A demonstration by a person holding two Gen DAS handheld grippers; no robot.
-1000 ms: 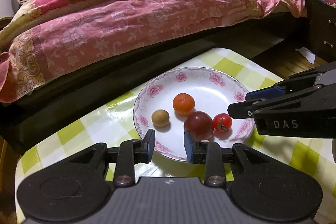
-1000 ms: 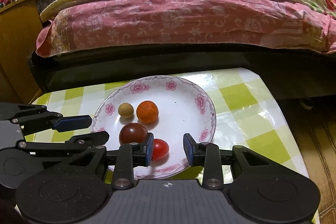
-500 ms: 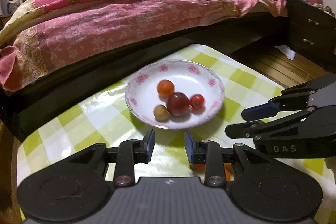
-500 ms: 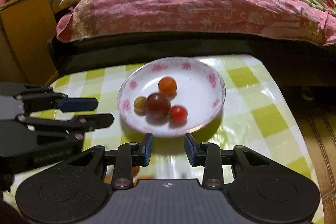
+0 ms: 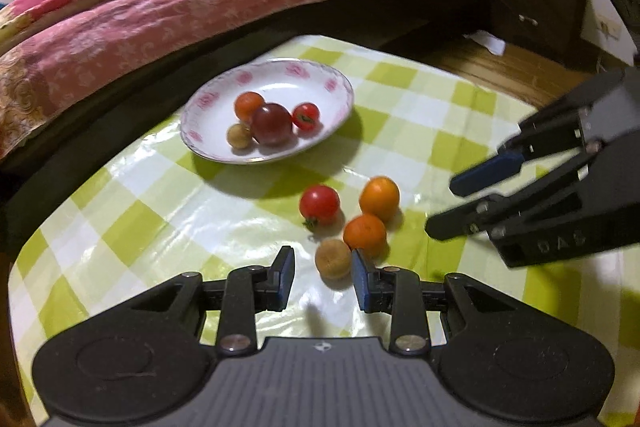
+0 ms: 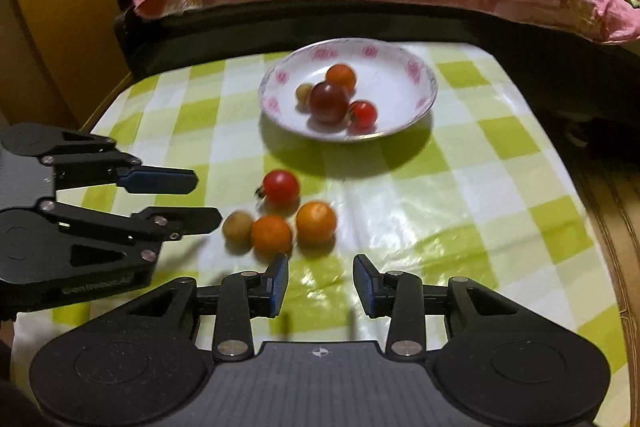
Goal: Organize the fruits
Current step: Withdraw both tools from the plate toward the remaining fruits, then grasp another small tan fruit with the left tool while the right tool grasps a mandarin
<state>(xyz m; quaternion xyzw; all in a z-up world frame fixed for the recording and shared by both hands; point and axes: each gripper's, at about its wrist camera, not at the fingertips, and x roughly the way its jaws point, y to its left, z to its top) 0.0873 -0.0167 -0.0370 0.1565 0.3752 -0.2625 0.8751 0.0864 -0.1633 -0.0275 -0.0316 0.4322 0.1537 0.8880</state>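
Observation:
A white flowered plate (image 5: 332, 83) (image 6: 400, 79) at the far side of the table holds an orange, a dark red fruit (image 5: 272, 123), a small tomato and a small brown fruit. Nearer me, loose on the cloth, lie a red tomato (image 5: 320, 205) (image 6: 281, 187), two oranges (image 5: 379, 198) (image 5: 365, 235) and a brown fruit (image 5: 333, 259) (image 6: 238, 225). My left gripper (image 5: 323, 277) (image 6: 206, 201) is narrowly open, and the brown fruit sits just ahead of its right finger, not pinched. My right gripper (image 6: 321, 279) (image 5: 440, 207) is narrowly open and empty, just short of the oranges (image 6: 316, 223) (image 6: 271, 235).
The green-and-white checked tablecloth (image 6: 460, 187) ends close on the right above a wooden floor (image 5: 500, 67). A bed with a pink quilt (image 5: 160, 7) runs along the far edge. A wooden cabinet (image 6: 48, 27) stands far left and a dark drawer unit (image 5: 532, 7) far right.
Both grippers have drawn back from the plate toward the near side of the table. The loose fruits have come into view. The right jaws stand slightly wider.

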